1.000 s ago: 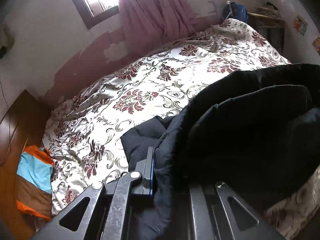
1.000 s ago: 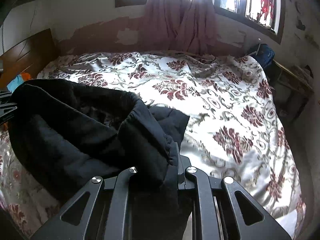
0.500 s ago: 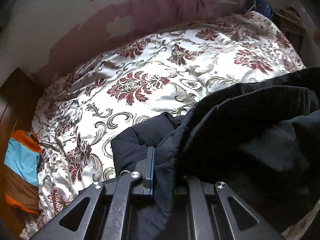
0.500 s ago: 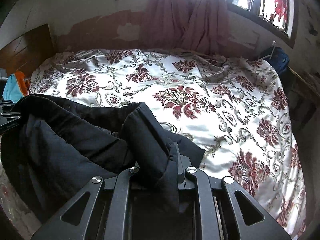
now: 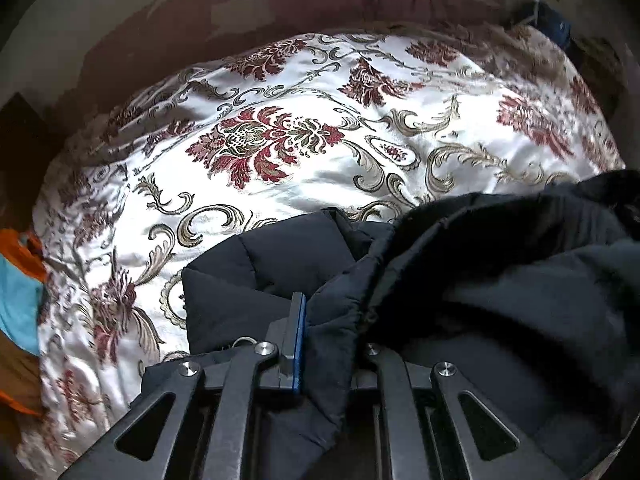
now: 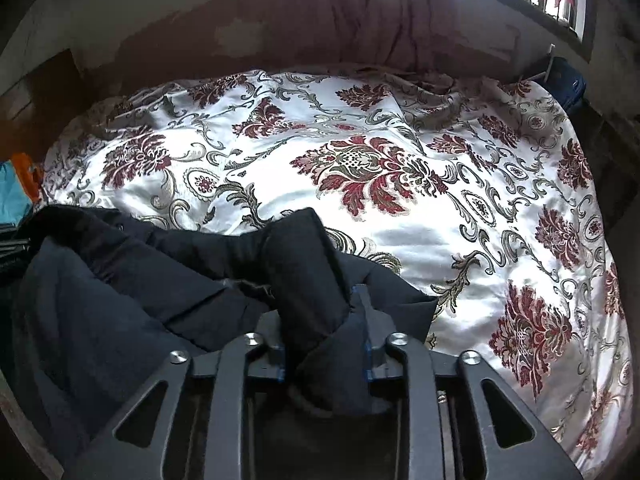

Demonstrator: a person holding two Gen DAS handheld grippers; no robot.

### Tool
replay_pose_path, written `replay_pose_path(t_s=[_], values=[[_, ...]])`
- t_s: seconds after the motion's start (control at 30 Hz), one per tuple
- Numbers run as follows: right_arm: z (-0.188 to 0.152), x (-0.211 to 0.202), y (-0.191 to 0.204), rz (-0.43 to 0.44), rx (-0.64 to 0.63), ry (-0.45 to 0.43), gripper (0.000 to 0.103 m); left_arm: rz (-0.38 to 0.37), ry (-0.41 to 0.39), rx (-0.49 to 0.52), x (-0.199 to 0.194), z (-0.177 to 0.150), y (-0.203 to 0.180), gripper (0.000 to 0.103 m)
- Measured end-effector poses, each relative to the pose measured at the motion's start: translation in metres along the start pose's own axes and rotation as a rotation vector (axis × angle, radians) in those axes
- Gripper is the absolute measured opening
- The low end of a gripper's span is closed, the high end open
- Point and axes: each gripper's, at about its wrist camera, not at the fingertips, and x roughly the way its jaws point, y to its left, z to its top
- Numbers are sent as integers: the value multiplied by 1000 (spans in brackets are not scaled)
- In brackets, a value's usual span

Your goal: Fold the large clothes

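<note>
A black padded jacket (image 5: pixel 500 280) is held up over a bed by two grippers. In the left wrist view, the left gripper (image 5: pixel 324 344) is clamped on a thick fold of the jacket's edge; one blue-edged finger (image 5: pixel 298 344) is seen, the other being hidden under the cloth. More of the jacket is bunched to the right of this gripper, and a quilted panel lies just ahead of it on the bedspread (image 5: pixel 300 120). In the right wrist view, the right gripper (image 6: pixel 324 348) is closed on another padded fold of the jacket (image 6: pixel 304 264), with the rest draped to its left. Beyond both grippers a white bedspread (image 6: pixel 440 220) with dark red flowers is spread, backed by a pink curtain (image 6: pixel 380 20).
</note>
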Motion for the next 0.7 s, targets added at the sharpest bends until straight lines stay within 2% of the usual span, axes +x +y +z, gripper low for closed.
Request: replay_pose_path(t_s=[0.07, 0.13, 0.17, 0.2, 0.23, 0.43, 0.57, 0.6, 0.67, 0.7], values=[[1, -1, -2, 6, 5, -7, 39, -1, 10, 2, 0, -1, -1, 13], [3, -8, -2, 14, 12, -34, 58, 13, 13, 1, -2, 0, -1, 19], [4, -10, -2, 16, 12, -43, 64, 19, 9, -8, -5, 2, -1, 20], [6, -16, -1, 15, 10, -61, 75, 17, 6, -20, -7, 3, 0, 21], [6, -20, 0, 12, 6, -73, 83, 12, 7, -34, -9, 4, 1, 21], [2, -46, 4, 23, -50, -121, 84, 14, -7, -50, -18, 6, 3, 22], [-10, -60, 9, 64, -120, -101, 84, -41, -24, -95, -29, 6, 12, 27], [-12, -61, 9, 75, -126, -92, 84, -61, -28, -108, -31, 6, 14, 31], [-21, -64, 10, 113, -133, -52, 84, -73, -70, -132, -44, 9, 20, 59], [-24, -64, 11, 131, -134, -35, 84, -70, -100, -140, -50, 10, 23, 80]])
